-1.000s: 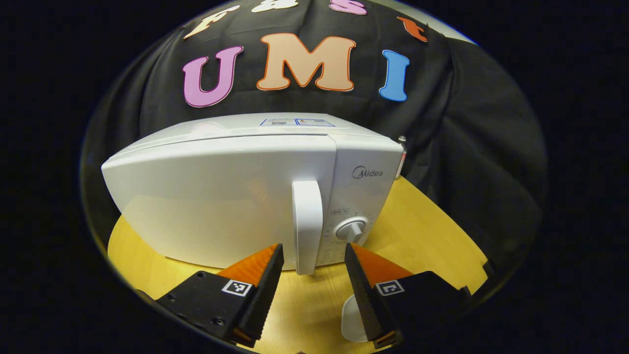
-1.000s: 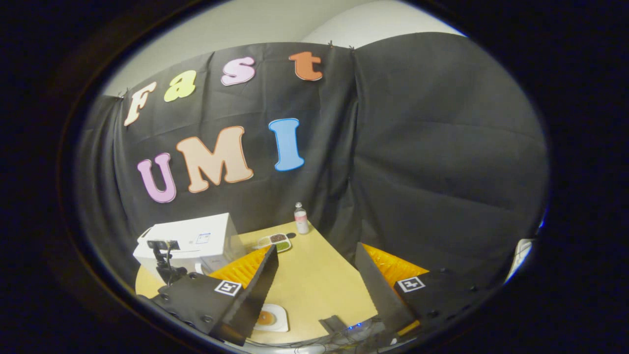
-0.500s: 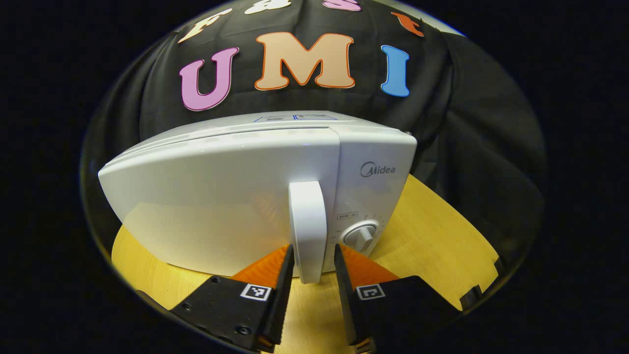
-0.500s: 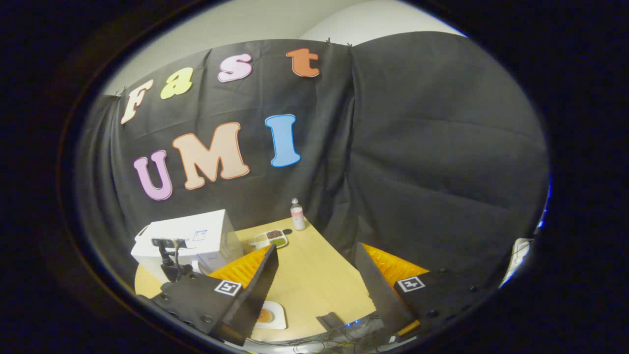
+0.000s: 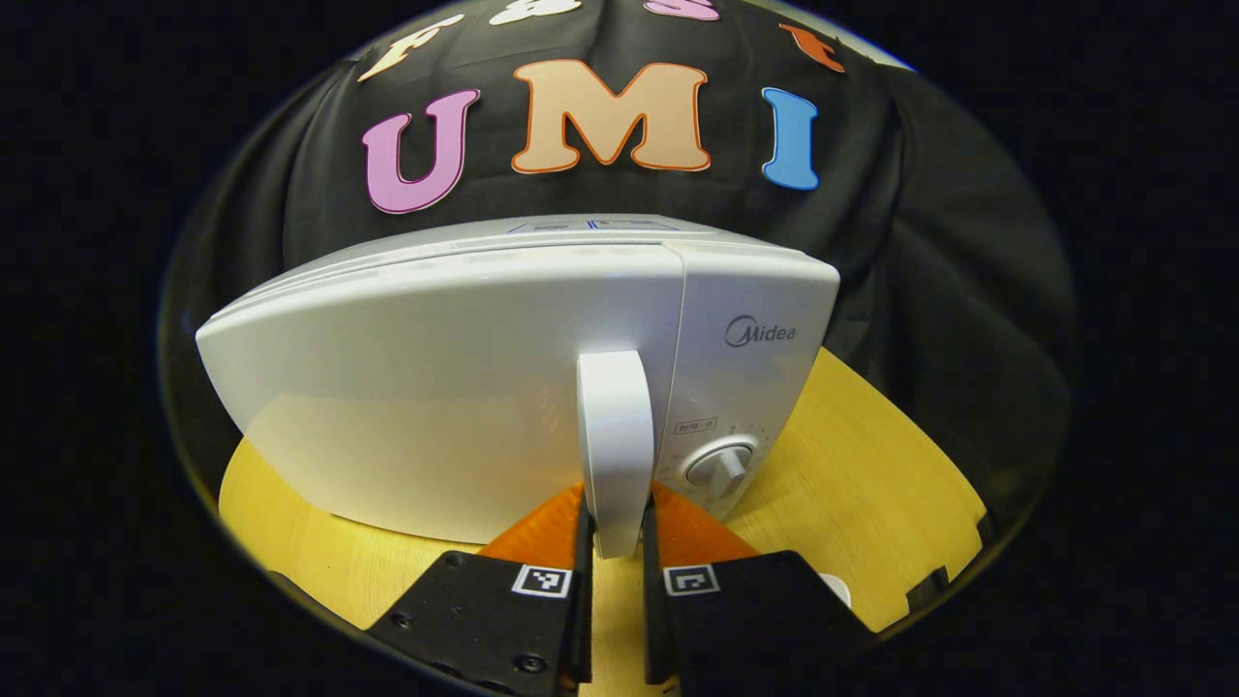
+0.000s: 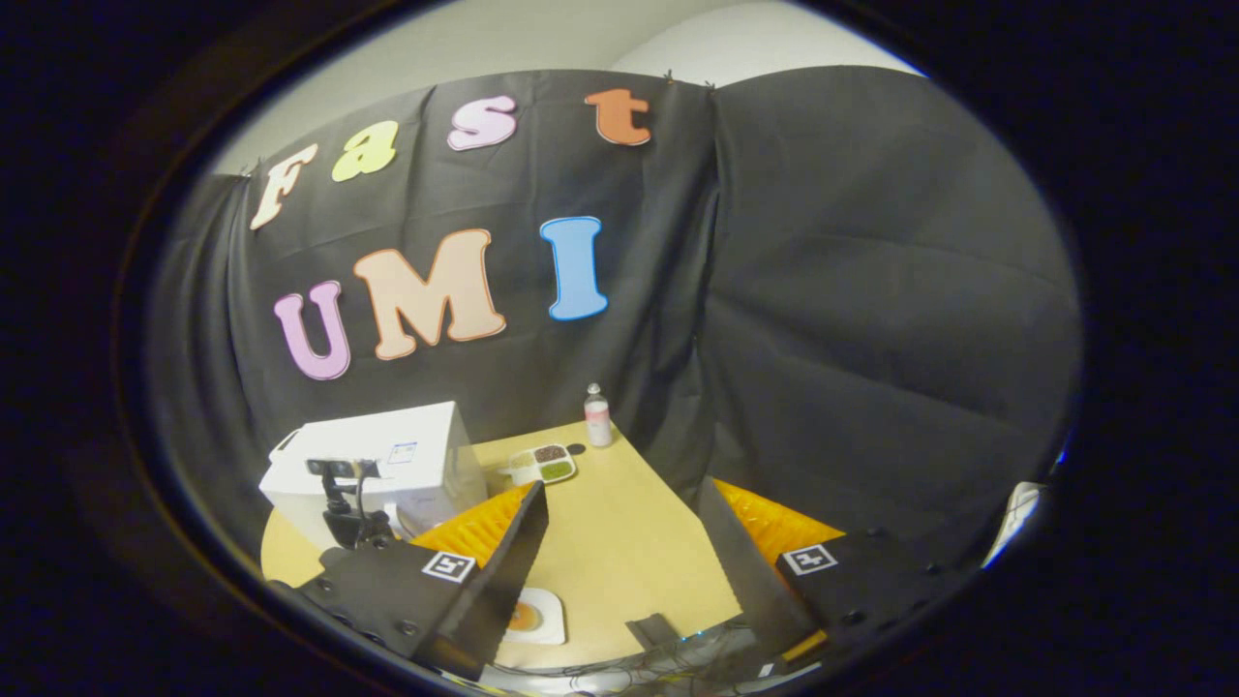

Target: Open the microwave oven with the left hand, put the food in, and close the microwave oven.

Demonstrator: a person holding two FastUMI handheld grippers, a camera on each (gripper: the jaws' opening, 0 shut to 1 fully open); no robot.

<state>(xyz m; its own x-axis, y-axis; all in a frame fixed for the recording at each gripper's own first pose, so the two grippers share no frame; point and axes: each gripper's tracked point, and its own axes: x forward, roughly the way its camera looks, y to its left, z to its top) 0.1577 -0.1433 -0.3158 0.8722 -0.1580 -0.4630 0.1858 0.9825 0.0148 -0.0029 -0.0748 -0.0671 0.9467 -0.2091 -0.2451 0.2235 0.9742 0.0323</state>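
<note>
Microwave oven (image 5: 436,387): white casing, white door handle (image 5: 616,445), white dial (image 5: 721,465), dark logo. Table (image 5: 871,465): yellow wood grain. Plate (image 6: 530,618): white, orange food at centre. Divided tray (image 6: 542,465): white, brown and green contents. Bottle (image 6: 597,416): pale, pink label, white cap. Booth wall (image 6: 871,290): black cloth.

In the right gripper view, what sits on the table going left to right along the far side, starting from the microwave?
Microwave → divided food tray → small bottle at the far corner by the cloth wall.
</note>
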